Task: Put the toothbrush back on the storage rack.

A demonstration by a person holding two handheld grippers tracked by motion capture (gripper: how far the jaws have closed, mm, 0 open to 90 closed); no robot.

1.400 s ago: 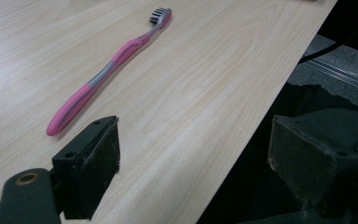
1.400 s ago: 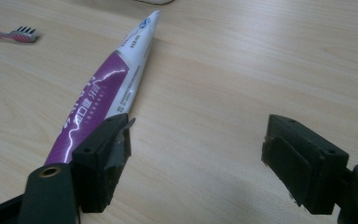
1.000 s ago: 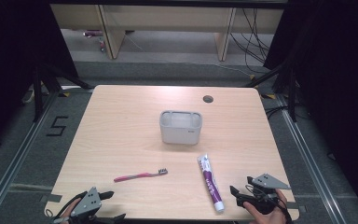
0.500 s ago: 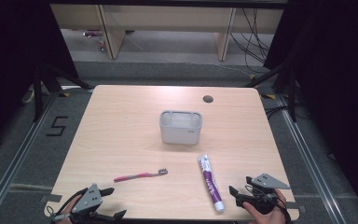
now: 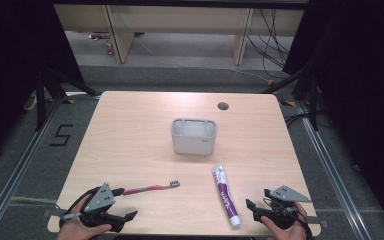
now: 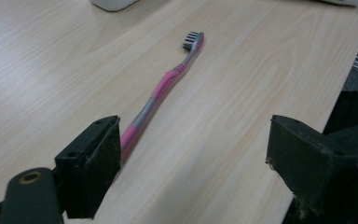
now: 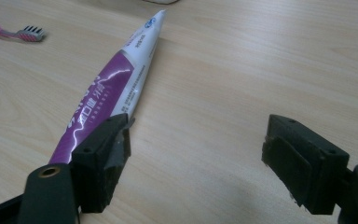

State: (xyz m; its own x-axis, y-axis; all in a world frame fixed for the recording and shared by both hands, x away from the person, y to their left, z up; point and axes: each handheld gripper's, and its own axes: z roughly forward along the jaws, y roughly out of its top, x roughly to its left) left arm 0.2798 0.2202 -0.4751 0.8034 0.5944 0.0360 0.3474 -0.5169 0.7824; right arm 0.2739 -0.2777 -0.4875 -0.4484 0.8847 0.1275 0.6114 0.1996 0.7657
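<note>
The toothpaste tube (image 5: 225, 195) is purple and white with white lettering too small to read. It lies flat at the near right of the table (image 5: 130, 130). The right gripper (image 5: 254, 210), jaws wide, sits just right of it. The pink-grey toothbrush (image 5: 150, 188) lies near left, beside the wide-open left gripper (image 5: 125, 218). A grey holder (image 5: 193, 136) stands mid-table.

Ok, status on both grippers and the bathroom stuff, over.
Left gripper open beside pink toothbrush. Right gripper open beside purple-and-white toothpaste tube. Nothing held. Grey plastic holder unobstructed.
</note>
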